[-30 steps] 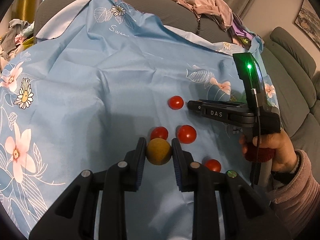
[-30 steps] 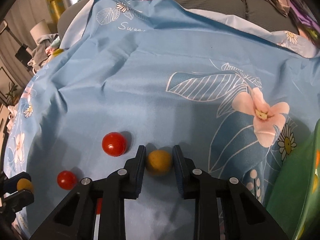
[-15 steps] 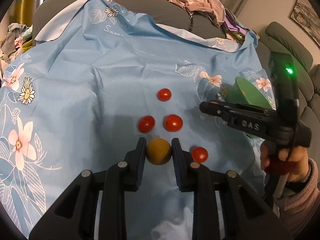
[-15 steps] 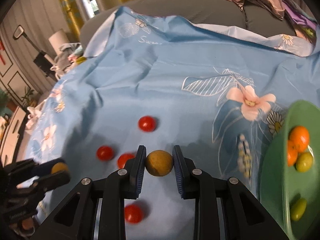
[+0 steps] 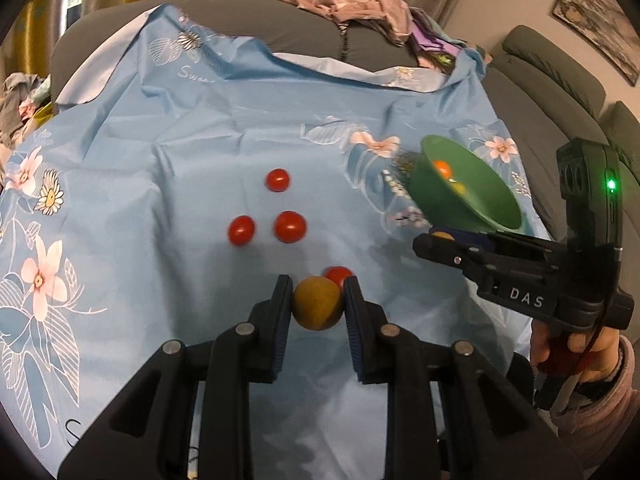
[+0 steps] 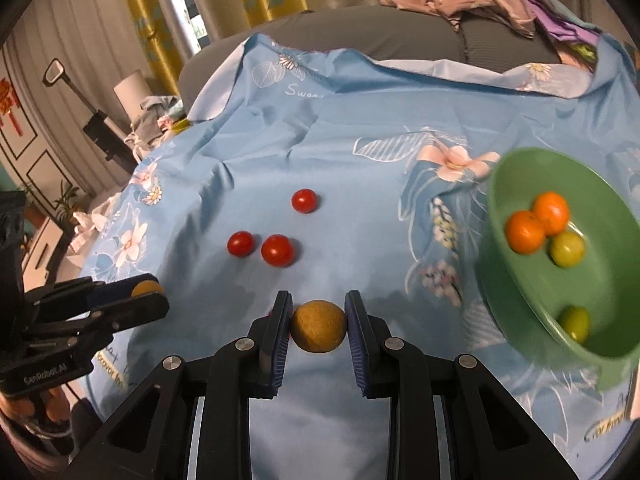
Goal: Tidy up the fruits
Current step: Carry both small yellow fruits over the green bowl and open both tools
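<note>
A grey sofa point(image 5: 280, 20) is being covered by a pale blue floral sheet point(image 5: 160, 128), on which the script "Swee…" is being shown only in part near the far fold, with further lettering at the near edge too blurred to be read. To the right a green bowl point(image 6: 520, 312) is being seen tilted and motion-blurred, with two orange fruits point(image 6: 538, 224) and two green ones point(image 6: 566, 249) being held inside it. The right gripper point(image 6: 318, 326), being marked "DAS" on its side in the left view, is being kept clamped on a yellow-brown round fruit point(image 6: 318, 331) near the bowl. The left gripper point(image 5: 317, 307), being marked "GenRobot.AI" in the right view, is being kept pinched on a second yellow-brown fruit point(image 5: 317, 308) above the sheet. Four cherry tomatoes point(image 5: 290, 227) are being left scattered on the cloth, one just behind the left fruit.
</note>
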`<state>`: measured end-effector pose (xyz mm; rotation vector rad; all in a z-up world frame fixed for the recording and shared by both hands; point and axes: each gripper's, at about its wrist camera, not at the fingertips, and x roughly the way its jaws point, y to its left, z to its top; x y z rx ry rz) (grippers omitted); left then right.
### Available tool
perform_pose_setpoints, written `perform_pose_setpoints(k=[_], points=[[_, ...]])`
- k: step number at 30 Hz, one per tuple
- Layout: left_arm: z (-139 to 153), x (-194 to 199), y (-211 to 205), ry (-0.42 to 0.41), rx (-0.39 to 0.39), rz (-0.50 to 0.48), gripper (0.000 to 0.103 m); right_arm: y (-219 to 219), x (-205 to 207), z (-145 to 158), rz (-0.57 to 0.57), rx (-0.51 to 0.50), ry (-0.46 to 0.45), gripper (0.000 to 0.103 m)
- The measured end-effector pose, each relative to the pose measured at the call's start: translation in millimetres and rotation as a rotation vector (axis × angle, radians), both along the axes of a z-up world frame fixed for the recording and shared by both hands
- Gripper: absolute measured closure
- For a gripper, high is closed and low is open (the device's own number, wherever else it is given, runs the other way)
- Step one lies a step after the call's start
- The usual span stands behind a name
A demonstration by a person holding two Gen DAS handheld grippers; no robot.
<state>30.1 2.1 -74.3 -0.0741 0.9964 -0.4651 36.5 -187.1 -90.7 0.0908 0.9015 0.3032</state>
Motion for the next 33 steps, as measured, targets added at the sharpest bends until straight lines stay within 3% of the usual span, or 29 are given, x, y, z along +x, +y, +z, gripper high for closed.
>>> perform_pose_setpoints(k=[9, 18, 33], points=[[12.8, -4.7, -40.1, 0.001, -0.029, -0.114, 0.078, -41.4, -26.3, 14.8, -0.099, 0.028, -0.056, 0.074], [31.5, 14.9, -102.6, -0.049, -0.029, -0.232, 0.078, -95.3, -38.9, 28.4, -0.231, 0.043, -0.124, 0.074], [6.0, 59.1, -221.8, -0.05, 0.046, -0.42, 0.078, -168.4, -30.1, 22.4, -0.368, 0.046, -0.146, 0.074]])
